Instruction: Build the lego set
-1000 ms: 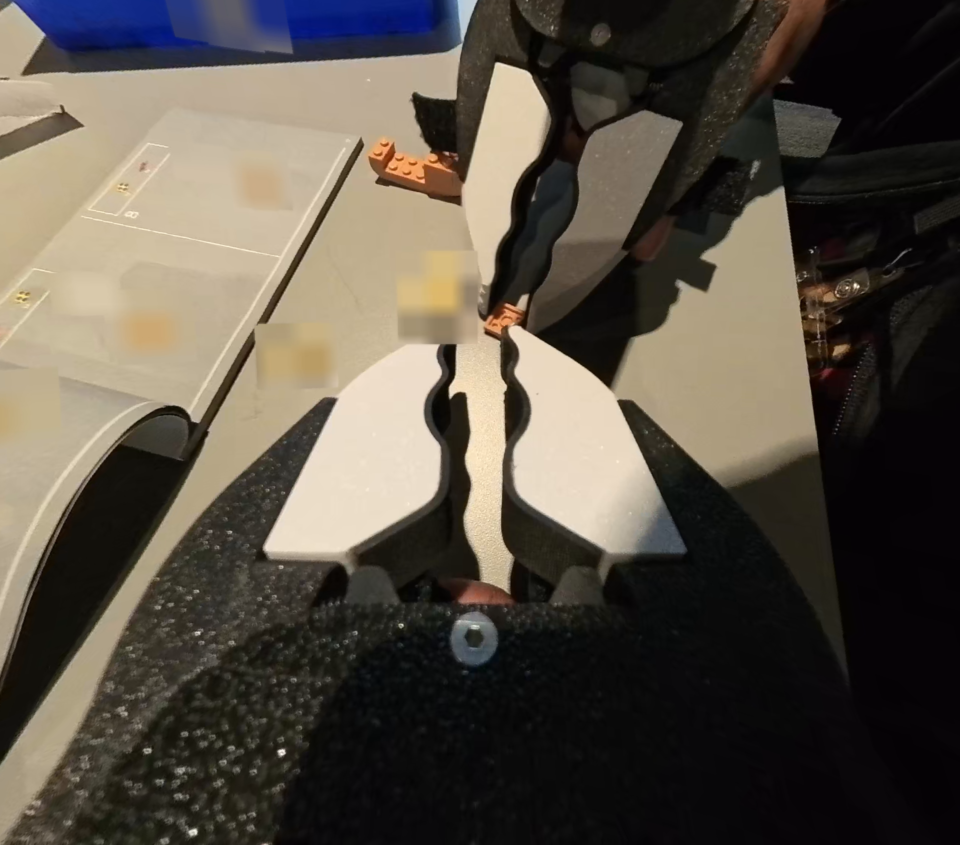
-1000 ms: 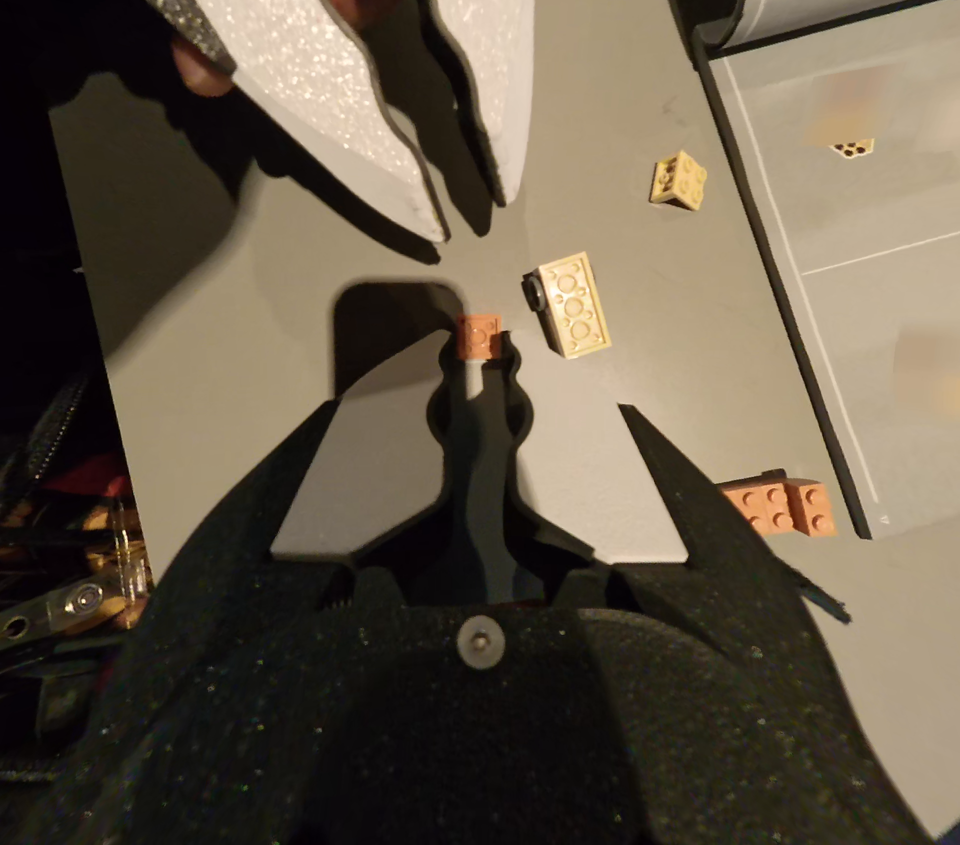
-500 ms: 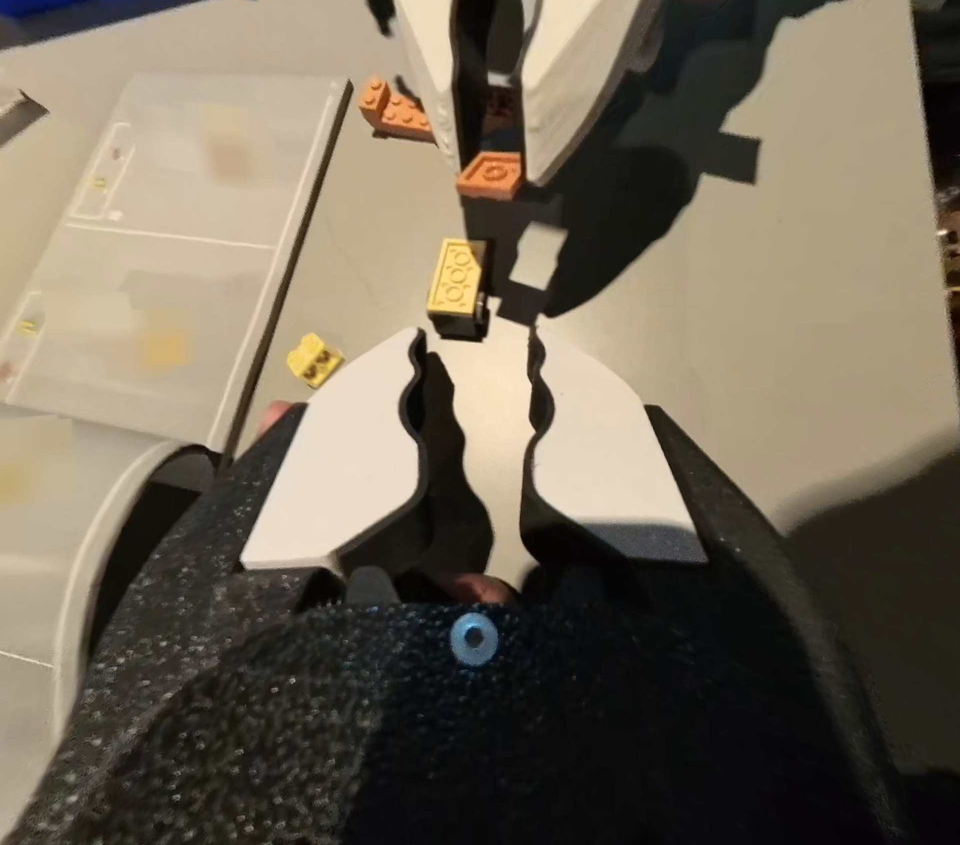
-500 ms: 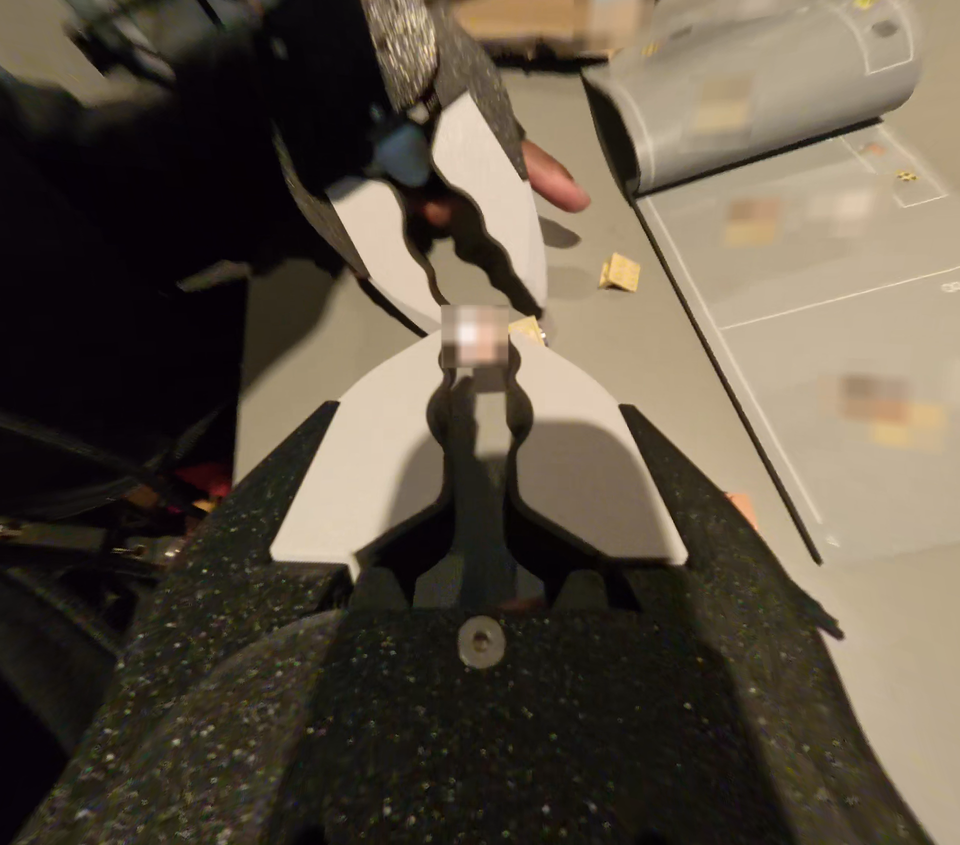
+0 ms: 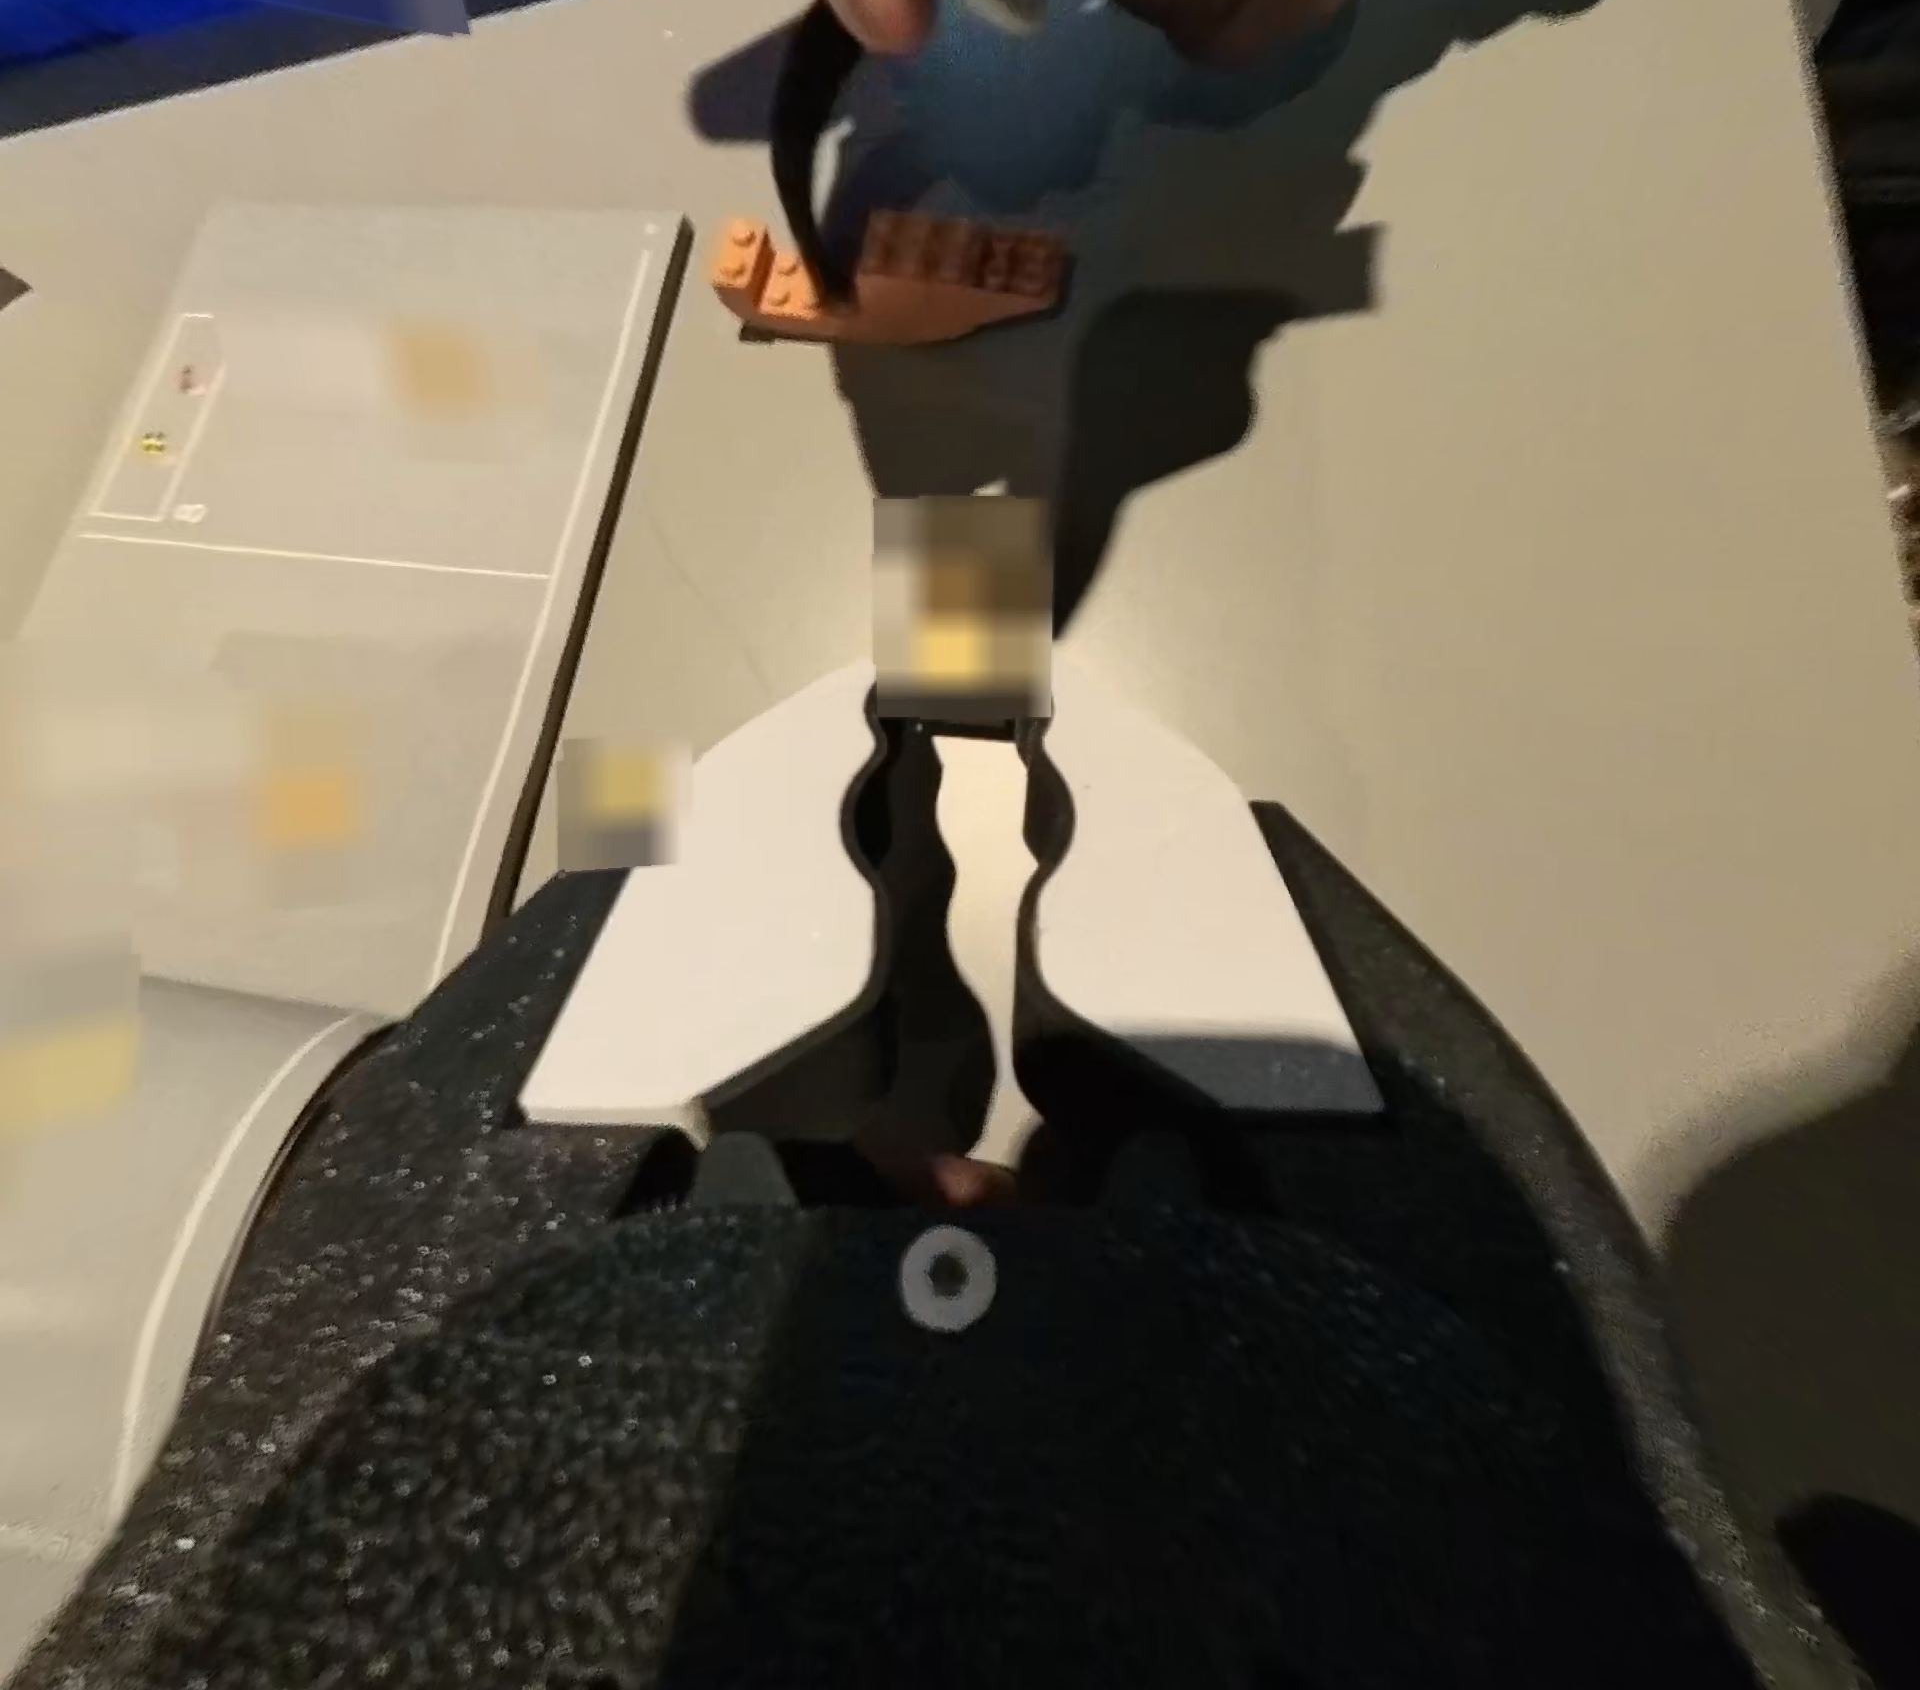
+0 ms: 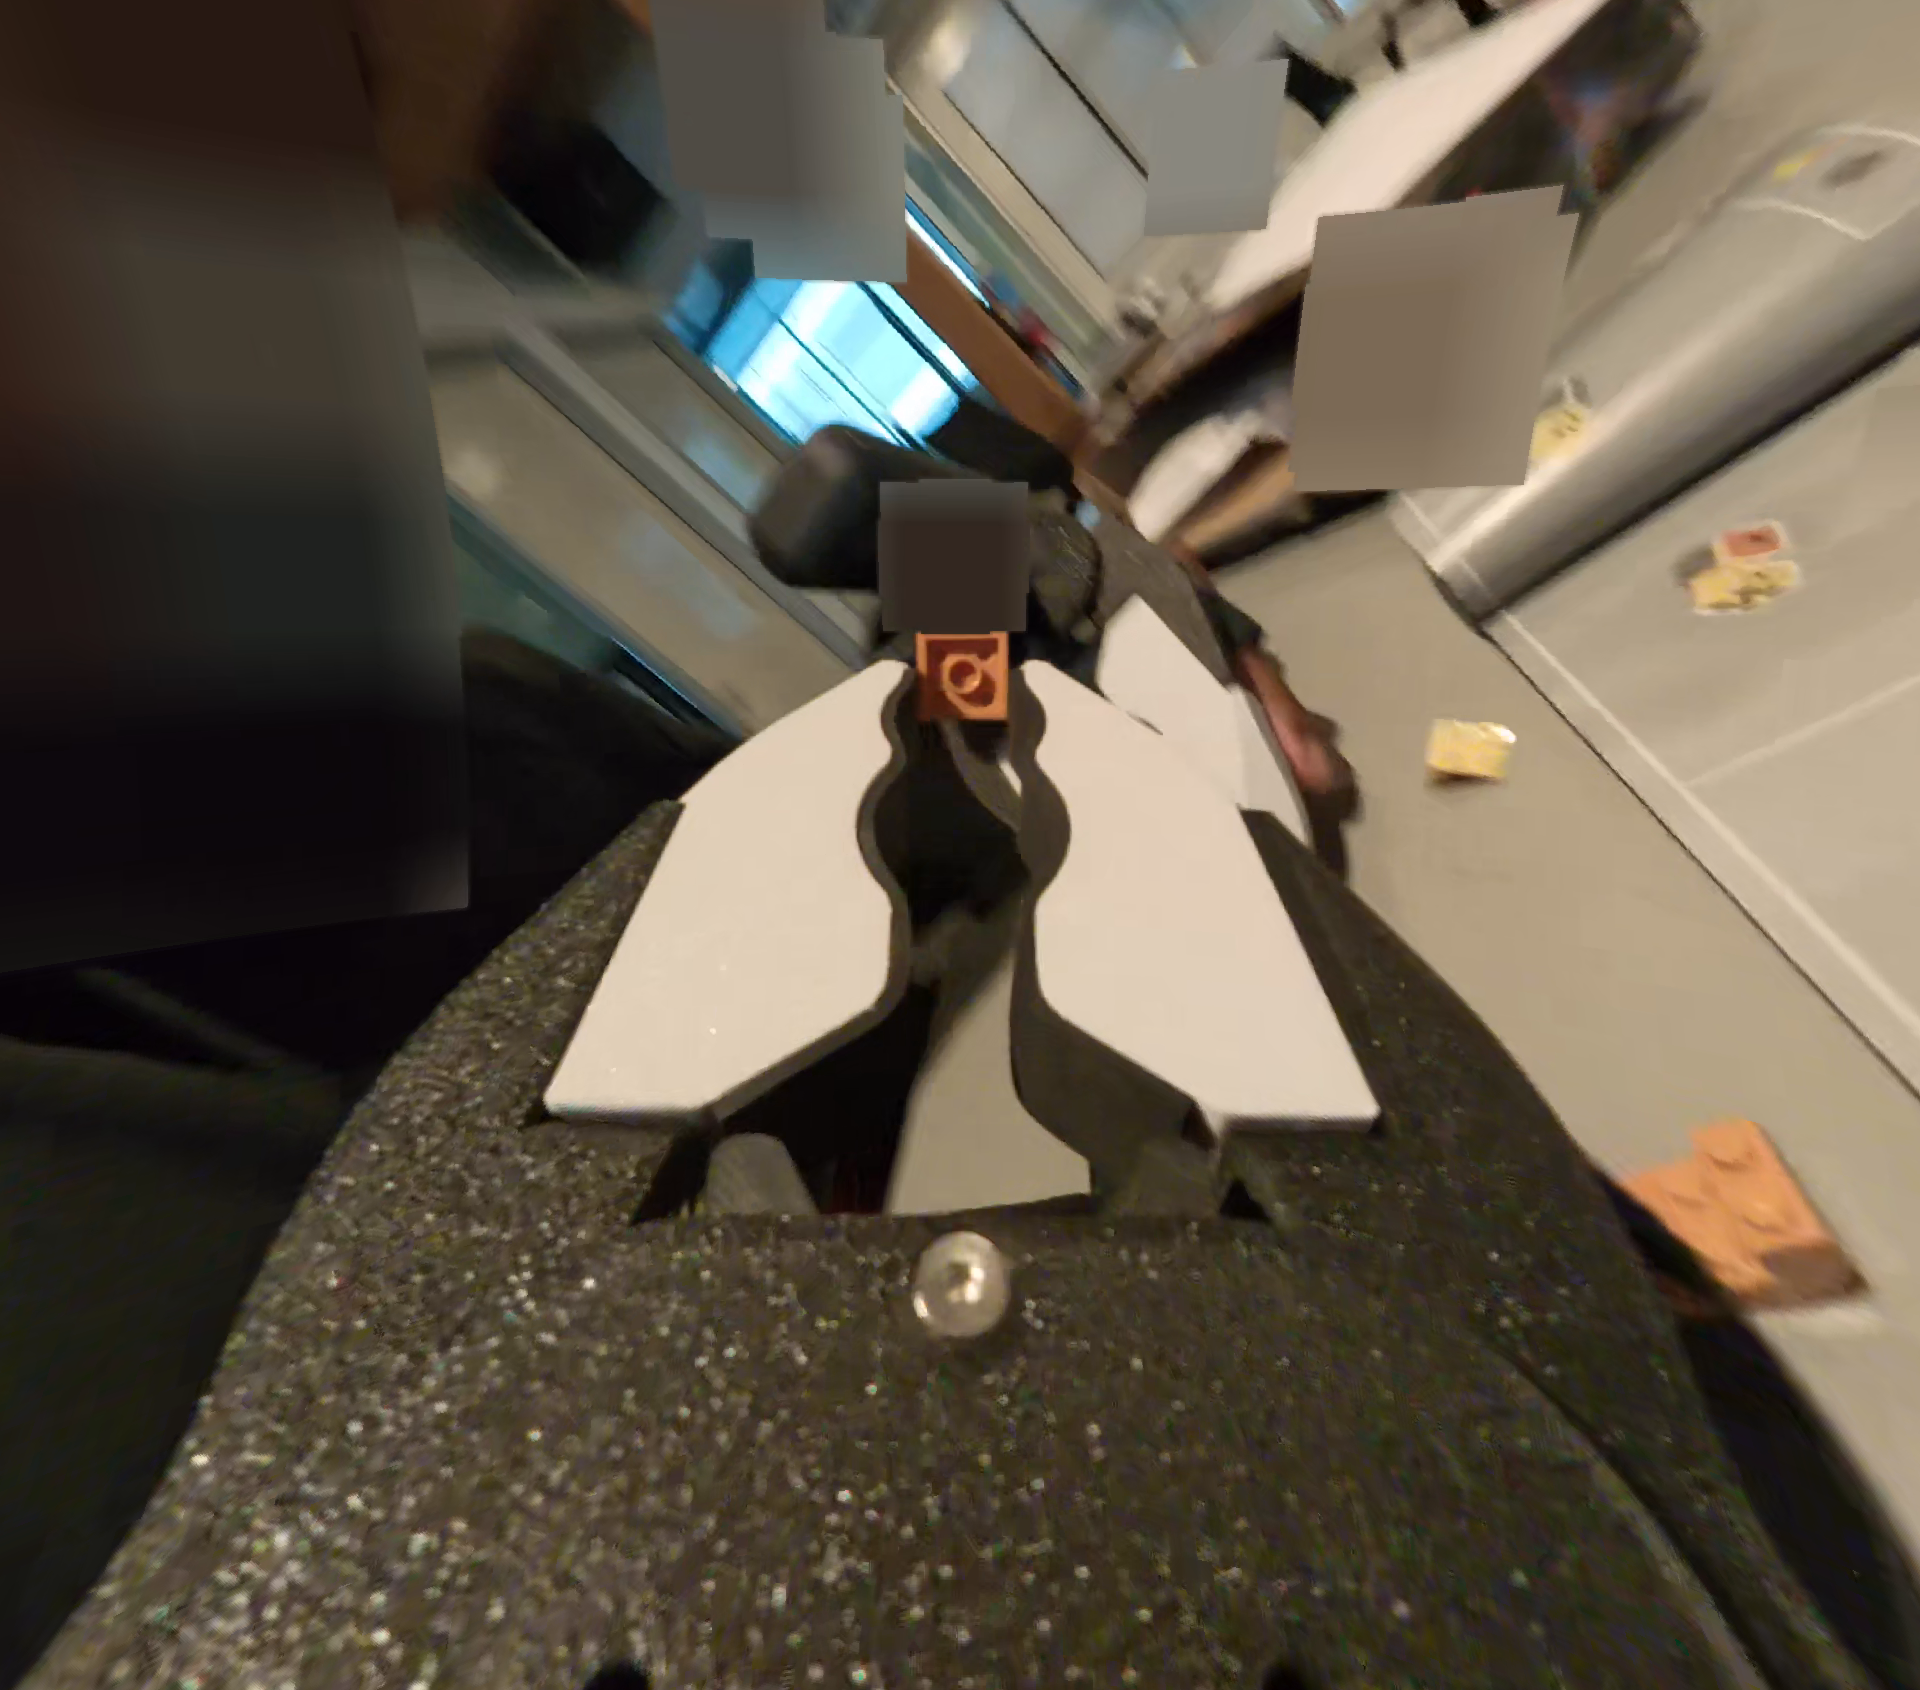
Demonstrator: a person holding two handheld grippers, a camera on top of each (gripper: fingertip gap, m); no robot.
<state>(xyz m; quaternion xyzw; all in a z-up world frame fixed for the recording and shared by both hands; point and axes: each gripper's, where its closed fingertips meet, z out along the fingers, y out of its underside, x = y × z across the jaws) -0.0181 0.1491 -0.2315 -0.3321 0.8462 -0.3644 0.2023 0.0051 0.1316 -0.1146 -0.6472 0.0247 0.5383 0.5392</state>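
Orange plate [image 6: 961, 677] underside facing camera (square), pinched by right hand-held gripper [image 6: 961, 684]

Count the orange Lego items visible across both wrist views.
2. A small orange plate is pinched at the tips of the right gripper. A larger orange studded piece lies on the table beside the booklet corner. More may be hidden.

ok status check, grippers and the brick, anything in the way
Right hand-held gripper shut on small orange brick, raised off table. Left hand-held gripper low over table, tips hidden by blur, grip unclear. Orange wedge piece lies ahead.
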